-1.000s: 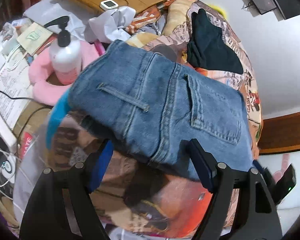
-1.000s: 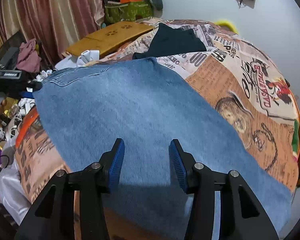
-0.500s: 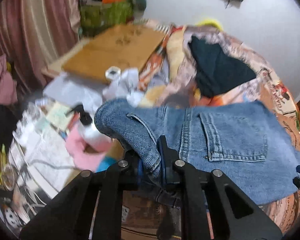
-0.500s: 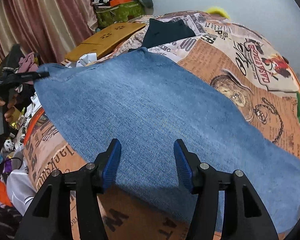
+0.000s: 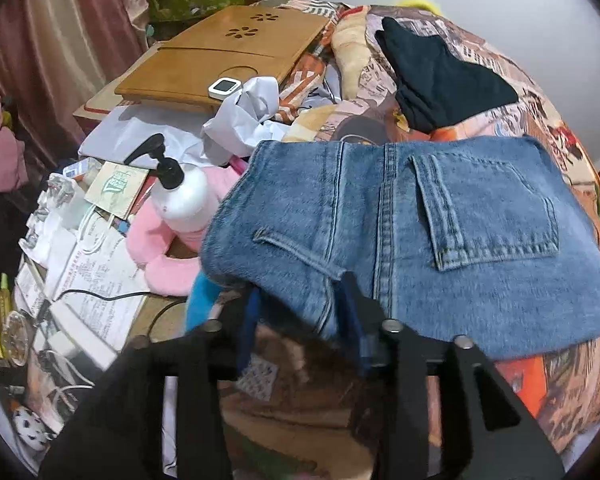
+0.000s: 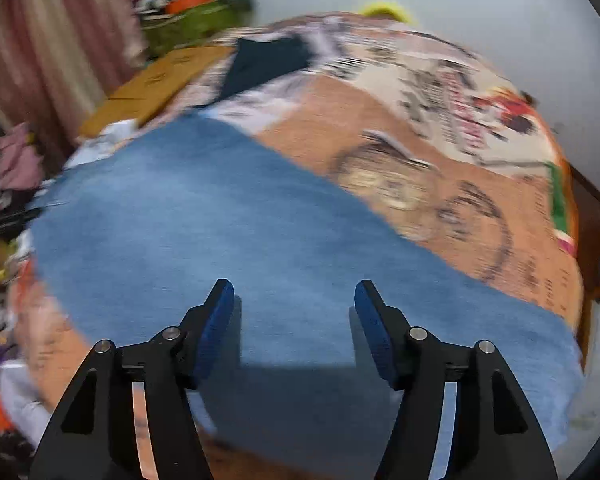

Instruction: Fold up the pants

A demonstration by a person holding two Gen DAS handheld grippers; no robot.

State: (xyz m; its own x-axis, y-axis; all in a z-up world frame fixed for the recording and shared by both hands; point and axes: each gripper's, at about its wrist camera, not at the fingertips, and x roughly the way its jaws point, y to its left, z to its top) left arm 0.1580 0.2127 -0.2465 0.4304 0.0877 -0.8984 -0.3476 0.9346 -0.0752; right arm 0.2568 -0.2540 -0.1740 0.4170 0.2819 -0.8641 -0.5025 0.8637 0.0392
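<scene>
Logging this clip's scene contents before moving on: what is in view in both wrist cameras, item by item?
jeans: 1, blue denim, lying on the bed, back pocket up
bedspread: 1, tan and orange print, under the jeans
dark garment: 1, black, on the bed beyond the jeans
wooden tray: 1, tan, left of the bed
pump bottle: 1, white with black pump, in the clutter on the left
pink plush: 1, pink, under the bottle
white device: 1, small, at the tray's edge
papers: several, white, far left
curtain: 1, pink, behind
left claw: 1, black with blue pads, opening, jeans edge between the pads
right claw: 1, same colours, opening, nothing between the pads
</scene>
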